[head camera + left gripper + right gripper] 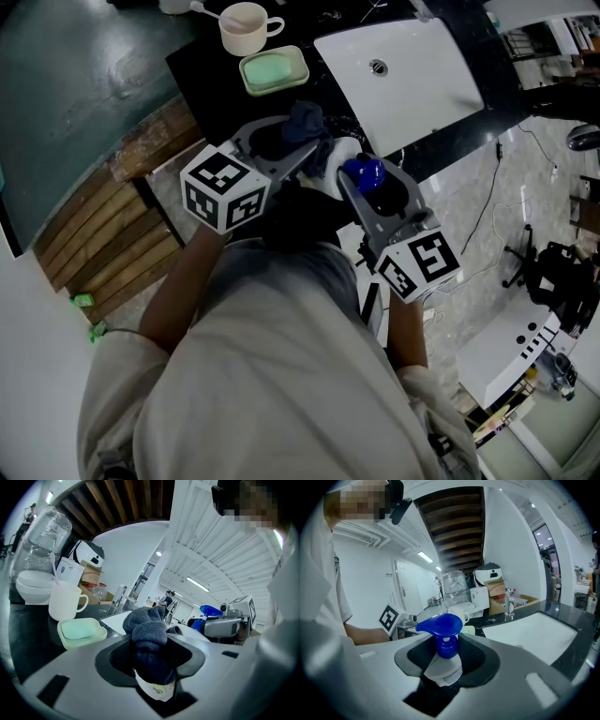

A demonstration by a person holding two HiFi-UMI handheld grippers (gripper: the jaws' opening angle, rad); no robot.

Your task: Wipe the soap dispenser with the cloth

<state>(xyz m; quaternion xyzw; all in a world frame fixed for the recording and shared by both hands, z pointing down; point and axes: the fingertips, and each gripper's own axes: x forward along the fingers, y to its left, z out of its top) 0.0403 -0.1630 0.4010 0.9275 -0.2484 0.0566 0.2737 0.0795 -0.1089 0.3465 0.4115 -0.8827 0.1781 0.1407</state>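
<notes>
My left gripper (296,142) is shut on a bunched dark blue cloth (306,119). In the left gripper view the cloth (149,641) fills the space between the jaws, and a white tag hangs from its near end. My right gripper (362,180) is shut on the soap dispenser (364,173), a white bottle with a blue pump head. The right gripper view shows the dispenser (443,634) upright between the jaws. Both grippers are held close together in front of the person's chest, the cloth just left of the dispenser and its white body (345,148); whether they touch is hidden.
A black counter (202,66) lies ahead with a white mug (246,27), a green soap dish (274,70) and a white sink (403,80). A faucet (507,603) stands beside the sink. Wooden slats (112,234) are at the lower left, cables and equipment on the floor at the right.
</notes>
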